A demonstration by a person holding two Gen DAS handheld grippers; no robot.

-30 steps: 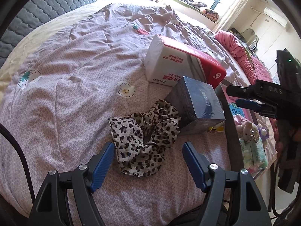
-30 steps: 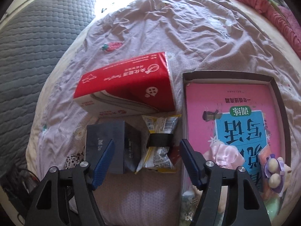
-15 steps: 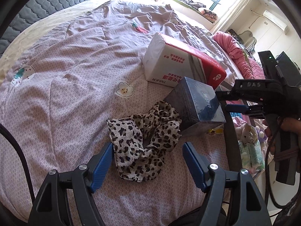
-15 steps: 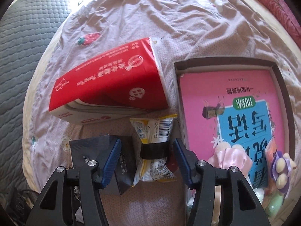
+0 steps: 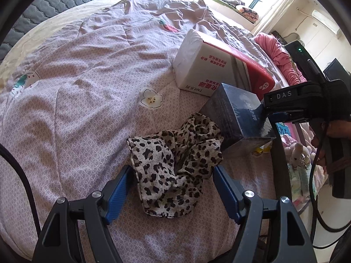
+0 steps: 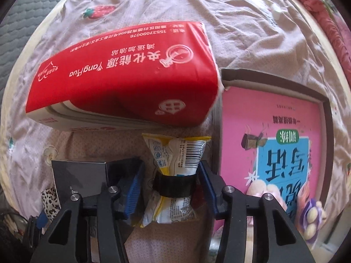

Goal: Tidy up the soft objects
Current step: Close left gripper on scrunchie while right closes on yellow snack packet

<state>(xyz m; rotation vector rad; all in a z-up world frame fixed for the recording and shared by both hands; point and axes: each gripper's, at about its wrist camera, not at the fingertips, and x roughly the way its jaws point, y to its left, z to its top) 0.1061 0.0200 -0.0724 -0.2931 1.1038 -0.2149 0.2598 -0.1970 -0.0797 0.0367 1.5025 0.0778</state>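
Snack packet, yellow and white with a barcode and a black band cinched round its middle, lies on the pink quilt of the bed, squeezed into the gap between the dark blue box and the rim of the brown tray. The right gripper points straight down over it with the packet between its blue pads; the jaws are closing, the right pad looks to be at the band, the left one a little short of the packet, so no firm grasp shows.

Just past the packet the red and white tissue pack lies tilted, one corner reaching the tray's edge. Inside the tray sit a pink book with a blue panel and a few plush toys; how they are stacked is hard to tell.

On the other side of the dark box, the leopard-print cloth is crumpled on the quilt, touching the box's lower side. The left gripper hangs over the cloth's near end, its jaws released and spread wide, one blue finger at each side of the fabric without pinching it.

In the left wrist view the right gripper's black body stands above the box, a hand on its grip.
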